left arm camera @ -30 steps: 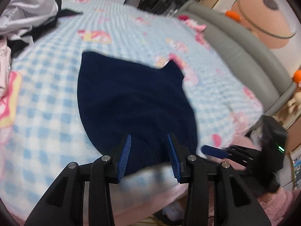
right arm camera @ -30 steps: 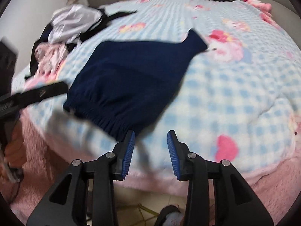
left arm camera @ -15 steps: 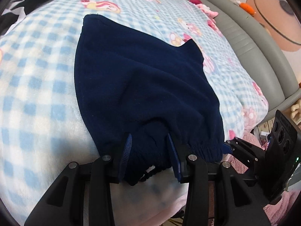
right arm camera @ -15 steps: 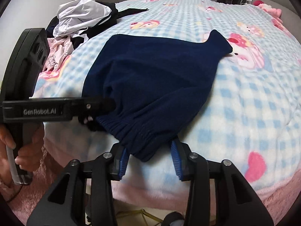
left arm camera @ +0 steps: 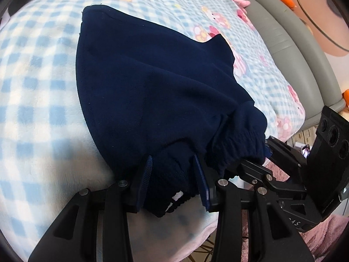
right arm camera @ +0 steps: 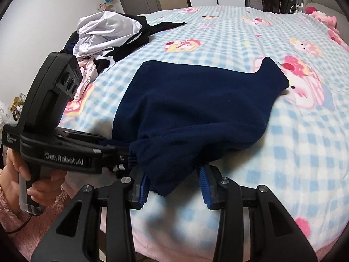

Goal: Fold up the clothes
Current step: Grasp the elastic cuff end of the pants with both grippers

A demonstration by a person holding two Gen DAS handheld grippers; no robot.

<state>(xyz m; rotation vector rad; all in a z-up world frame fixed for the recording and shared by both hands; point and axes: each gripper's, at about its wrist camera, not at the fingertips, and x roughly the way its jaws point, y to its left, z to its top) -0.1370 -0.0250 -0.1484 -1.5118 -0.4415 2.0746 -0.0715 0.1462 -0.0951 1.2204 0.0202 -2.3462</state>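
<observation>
At the far left of the bed a heap of clothes [right arm camera: 109, 35] sits, white on top of black and pink. Next comes the left gripper [left arm camera: 174, 174], its blue pads wide apart with the gathered waistband of the navy garment [left arm camera: 157, 87] bunched between them; the pads do not look pressed onto the cloth. The garment lies spread on the checked blanket [left arm camera: 39, 87] (cartoon prints all over it), waistband at the near edge, one pointed corner reaching away. The right gripper [right arm camera: 174, 183] stands just beside the left, jaws also apart, a fold of the waistband hanging between its pads [right arm camera: 144, 185]. To the right runs a grey headboard [left arm camera: 290, 50].
</observation>
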